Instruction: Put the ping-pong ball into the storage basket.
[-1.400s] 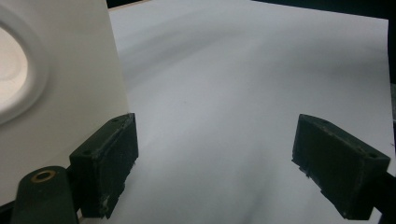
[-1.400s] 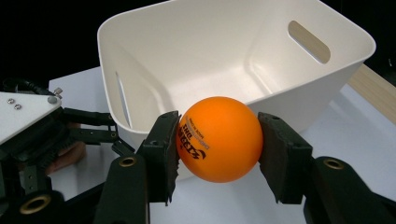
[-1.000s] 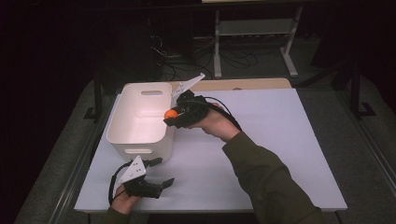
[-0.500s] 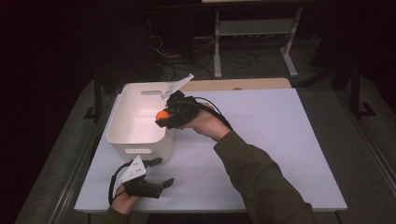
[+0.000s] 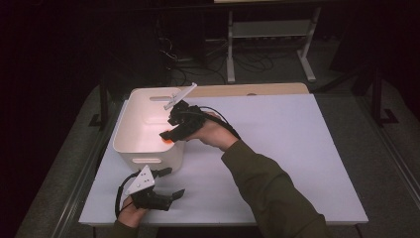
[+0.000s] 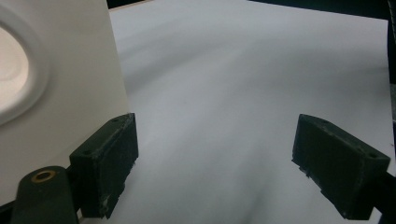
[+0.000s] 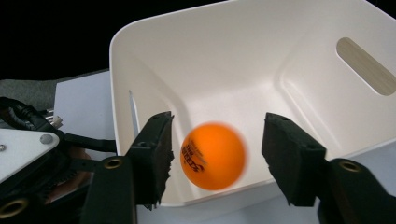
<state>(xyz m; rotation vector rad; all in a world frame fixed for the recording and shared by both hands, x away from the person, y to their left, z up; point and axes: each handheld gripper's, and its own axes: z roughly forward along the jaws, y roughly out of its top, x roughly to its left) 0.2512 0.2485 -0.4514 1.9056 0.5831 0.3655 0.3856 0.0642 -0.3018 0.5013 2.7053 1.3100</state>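
Note:
A white plastic bin (image 5: 130, 106) stands at the left of the white table. My right gripper (image 5: 168, 134) hangs over the bin's near right rim, pointing down into it. Its jaws have just been opening and now stand apart on either side of an orange ping-pong ball (image 7: 212, 155). The ball is blurred, with a gap at each pad, above the bin's inside (image 7: 224, 56). An orange glow (image 5: 169, 141) marks the ball under the gripper. My left gripper (image 5: 174, 182) rests on the table just in front of the bin, open and empty. Its left jaw is close to the bin's wall (image 6: 60, 93).
The white tabletop (image 5: 297, 148) stretches to the right of the bin. A wooden board (image 5: 257, 89) lies along its back edge. Behind the table stand a metal rack (image 5: 267, 29) and floor cables. The right forearm in a green sleeve (image 5: 267, 183) crosses the table's middle.
The right gripper has moved left from beside the bin to over it. Its jaws have parted from the orange ball, which now sits lower, at the bin's rim. The left gripper has stayed put.

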